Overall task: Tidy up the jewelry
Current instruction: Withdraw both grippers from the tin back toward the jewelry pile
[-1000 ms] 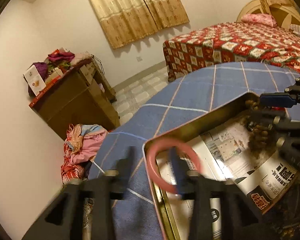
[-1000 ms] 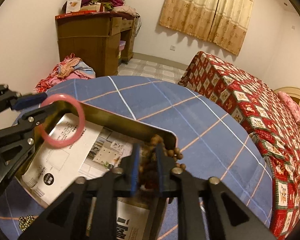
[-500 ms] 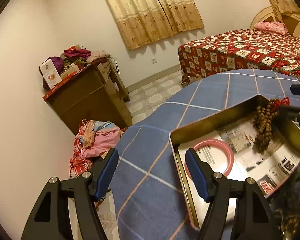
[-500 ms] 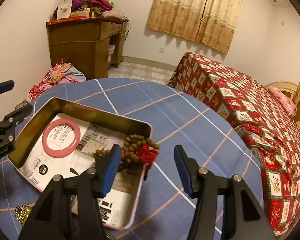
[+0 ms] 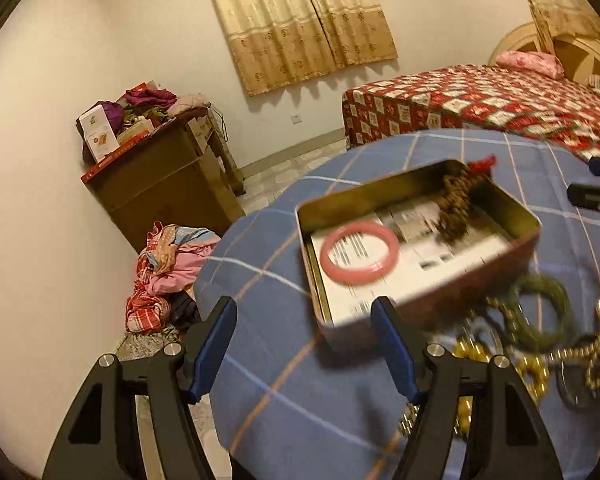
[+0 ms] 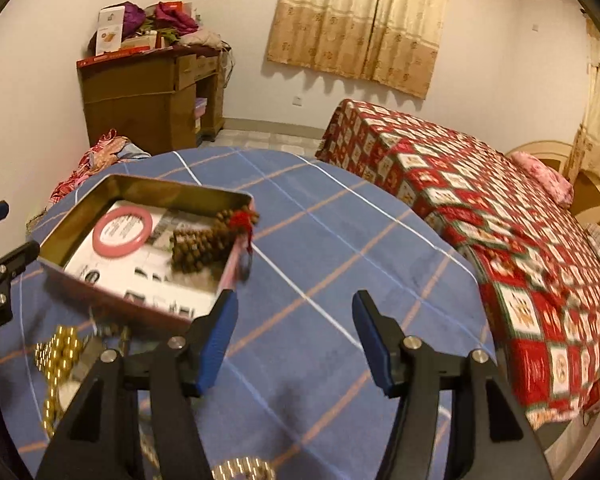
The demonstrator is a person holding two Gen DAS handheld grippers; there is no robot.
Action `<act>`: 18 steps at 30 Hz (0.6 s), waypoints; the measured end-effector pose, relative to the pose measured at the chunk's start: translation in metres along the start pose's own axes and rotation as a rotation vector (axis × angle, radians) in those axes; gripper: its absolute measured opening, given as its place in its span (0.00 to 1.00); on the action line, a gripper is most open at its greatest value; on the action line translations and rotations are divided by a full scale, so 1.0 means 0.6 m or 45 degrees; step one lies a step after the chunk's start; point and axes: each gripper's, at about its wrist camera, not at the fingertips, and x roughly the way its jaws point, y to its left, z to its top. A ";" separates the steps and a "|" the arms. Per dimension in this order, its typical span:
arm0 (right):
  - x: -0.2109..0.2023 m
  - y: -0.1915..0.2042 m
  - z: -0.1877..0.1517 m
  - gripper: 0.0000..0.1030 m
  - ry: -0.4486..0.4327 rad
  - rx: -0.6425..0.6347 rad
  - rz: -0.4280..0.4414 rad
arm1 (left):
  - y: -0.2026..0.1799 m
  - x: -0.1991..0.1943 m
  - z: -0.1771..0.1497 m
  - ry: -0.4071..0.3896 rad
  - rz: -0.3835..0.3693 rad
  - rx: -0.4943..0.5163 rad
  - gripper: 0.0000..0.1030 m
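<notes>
Blue-checked worktop (image 6: 340, 240) carries the tin (image 5: 516, 220) at frame centre holding bangle (image 5: 359, 251) and beads (image 6: 198, 248); both grippers (image 5: 304, 340) (image 6: 292, 330), jaws spread and empty, should next approach the loose chains (image 5: 540, 344) at lower right squarely.

Both wrist views look forward and downward from just behind their own fingers, close over the blue-checked counter (image 5: 268, 384), sharing the open tin (image 5: 380, 200) (image 6: 140, 188), bed (image 6: 500, 220) and curtain (image 5: 300, 20).
</notes>
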 end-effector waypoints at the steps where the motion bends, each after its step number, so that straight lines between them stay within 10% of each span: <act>1: -0.005 -0.002 -0.006 0.60 0.001 0.007 0.001 | -0.002 -0.003 -0.004 0.003 -0.003 0.003 0.68; 18: -0.035 0.006 -0.119 0.57 0.137 0.084 0.075 | -0.016 -0.022 -0.051 0.071 0.001 -0.026 0.68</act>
